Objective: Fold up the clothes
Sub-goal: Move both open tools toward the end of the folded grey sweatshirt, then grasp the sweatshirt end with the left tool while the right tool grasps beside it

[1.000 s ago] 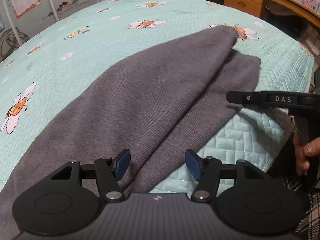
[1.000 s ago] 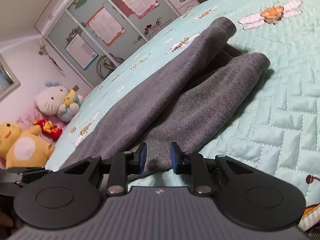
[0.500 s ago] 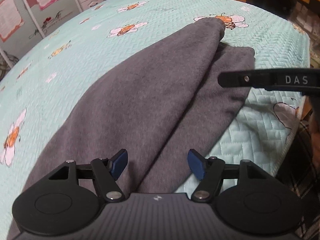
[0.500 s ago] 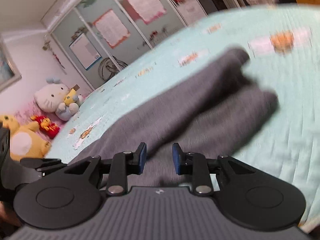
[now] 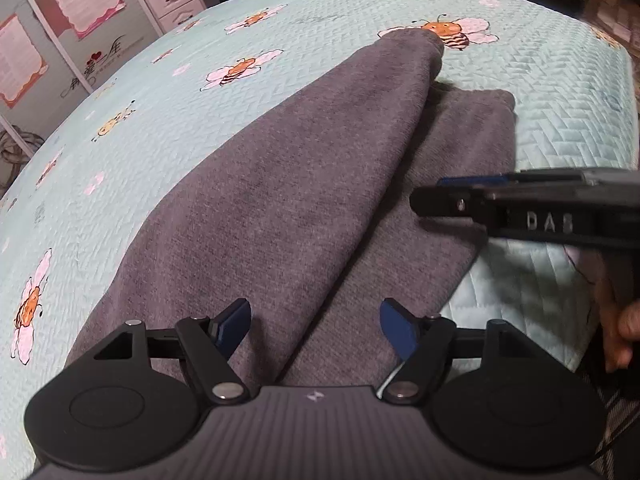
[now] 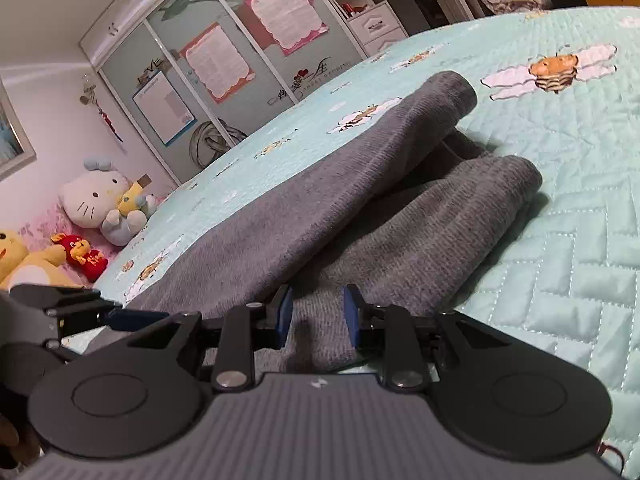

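A grey knit garment point(image 5: 288, 184) lies long across the teal bee-print bedspread point(image 5: 160, 92), doubled into two lengthwise layers; the upper layer overlaps a lower one point(image 6: 432, 232). My left gripper point(image 5: 316, 330) hovers over its near end. Its jaws are opening, the cloth's fold line runs under the gap, and the pads press nothing. My right gripper point(image 6: 317, 318) is held low over the lower layer's near edge with a narrow gap. Grey cloth shows between the blue pads, but it lies flat and unlifted. In the left wrist view the right gripper point(image 5: 436, 192) comes in from the right above the cloth.
The bed's edge point(image 5: 624, 92) drops off on the right, with a hand point(image 5: 624, 332) on the right gripper's handle. Plush toys point(image 6: 100, 204) sit at the bed's far left. A mirrored wardrobe point(image 6: 224, 60) and a white drawer unit point(image 6: 376, 28) stand behind.
The left gripper has slid along the garment and its jaws have spread wider. In the left wrist view the right gripper now reaches farther over the cloth. The garment has not moved.
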The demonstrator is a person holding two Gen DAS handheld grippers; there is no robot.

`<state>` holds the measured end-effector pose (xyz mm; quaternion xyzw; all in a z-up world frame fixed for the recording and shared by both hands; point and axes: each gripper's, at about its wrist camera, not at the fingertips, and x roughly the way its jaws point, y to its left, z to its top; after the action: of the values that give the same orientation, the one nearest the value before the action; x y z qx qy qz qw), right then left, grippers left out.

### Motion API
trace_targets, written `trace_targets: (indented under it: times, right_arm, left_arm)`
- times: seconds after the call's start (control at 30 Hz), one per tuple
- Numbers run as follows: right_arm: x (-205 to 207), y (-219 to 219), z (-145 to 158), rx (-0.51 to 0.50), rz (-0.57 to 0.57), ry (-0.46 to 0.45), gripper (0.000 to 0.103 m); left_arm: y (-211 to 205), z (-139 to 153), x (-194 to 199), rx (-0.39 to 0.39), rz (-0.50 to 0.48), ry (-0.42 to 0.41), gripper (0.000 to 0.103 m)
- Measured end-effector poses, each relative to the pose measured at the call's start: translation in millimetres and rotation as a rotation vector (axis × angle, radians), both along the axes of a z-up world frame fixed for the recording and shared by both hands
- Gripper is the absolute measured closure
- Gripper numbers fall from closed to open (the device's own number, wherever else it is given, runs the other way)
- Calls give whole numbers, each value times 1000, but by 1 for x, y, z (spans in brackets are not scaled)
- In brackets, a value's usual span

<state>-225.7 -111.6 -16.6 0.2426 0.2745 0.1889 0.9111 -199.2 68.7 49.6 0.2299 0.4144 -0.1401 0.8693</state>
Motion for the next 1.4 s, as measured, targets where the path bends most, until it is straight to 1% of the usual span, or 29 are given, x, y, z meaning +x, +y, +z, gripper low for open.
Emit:
trace_targets:
  times: [0.1, 0.23, 0.33, 0.37, 0.4, 0.43, 0.47, 0.5, 0.6, 0.67, 0.73, 0.8, 0.83, 0.87, 0.9, 0.93, 0.97, 1.0, 1.13, 1.2, 1.27, 1.3, 1.33, 1.37, 1.4]
  right_arm:
    - [-2, -3, 6, 13, -5, -8, 73]
    - [-5, -9, 21, 59, -21, -35, 60]
    - [-2, -17, 28, 77, -39, -51, 55]
    - [2, -19, 24, 76, -40, -34, 54]
    - [6, -22, 15, 70, -39, 3, 53]
    - [11, -24, 7, 64, -37, 40, 55]
    - [13, -26, -1, 63, -33, 51, 58]
    - [11, -29, -4, 76, -27, 33, 59]
    - [11, -35, 5, 100, -26, 55, 57]
    - [15, -45, 11, 173, -57, 47, 55]
    - [20, -56, 15, 245, -92, 38, 49]
    - [31, -62, 17, 259, -122, 45, 47]
    - [37, -64, 16, 266, -137, 51, 47]
    - [43, -66, 15, 273, -150, 62, 47]
    - [48, -68, 14, 280, -163, 72, 47]
    - [53, -70, 12, 294, -175, 81, 47]
    - [57, -72, 10, 320, -185, 85, 47]
    - [61, -73, 8, 345, -195, 89, 47]
    - [77, -82, 2, 439, -240, 103, 47]
    - [84, -83, 1, 454, -248, 105, 47]
    - [91, -83, 1, 457, -248, 107, 47]
    - [94, -83, 1, 459, -247, 108, 51]
    - [97, -83, 1, 454, -245, 102, 69]
    - [98, -82, 4, 438, -240, 84, 84]
    - [98, -82, 6, 427, -235, 70, 95]
  left_arm:
    - [-5, 2, 1, -18, -15, -12, 27]
    - [-7, -5, 9, -5, -2, -5, 24]
    - [-8, -7, 13, -13, 11, -4, 23]
    - [-9, -7, 14, -10, 8, -9, 23]
    - [-9, -8, 15, -5, 1, -17, 20]
    - [-8, -9, 16, -3, -1, -21, 20]
    - [-6, -11, 18, -3, 0, -23, 20]
    - [-3, -11, 19, -11, 12, -20, 20]
    - [4, -11, 23, -44, 48, -5, 20]
    - [2, -11, 22, -26, 25, -15, 21]
    - [-2, -12, 20, -2, -11, -24, 23]
    - [-1, -12, 23, -3, -29, -18, 25]
    - [1, -10, 25, -16, -29, -6, 27]
    - [3, -8, 29, -36, -24, 10, 36]
    - [5, -6, 31, -50, -19, 20, 51]
    - [6, -3, 32, -60, -12, 26, 58]
    - [8, -1, 34, -69, -5, 31, 71]
    - [9, 1, 34, -74, -1, 33, 81]
    - [10, 0, 30, -69, -1, 27, 90]
    - [11, 1, 27, -80, -4, 24, 93]
    - [14, 3, 25, -89, -5, 19, 94]
    - [16, 4, 23, -95, -4, 14, 95]
    - [18, 6, 22, -101, -1, 8, 96]
    - [20, 7, 21, -108, 3, 3, 96]
    - [23, 9, 21, -115, 7, 0, 97]
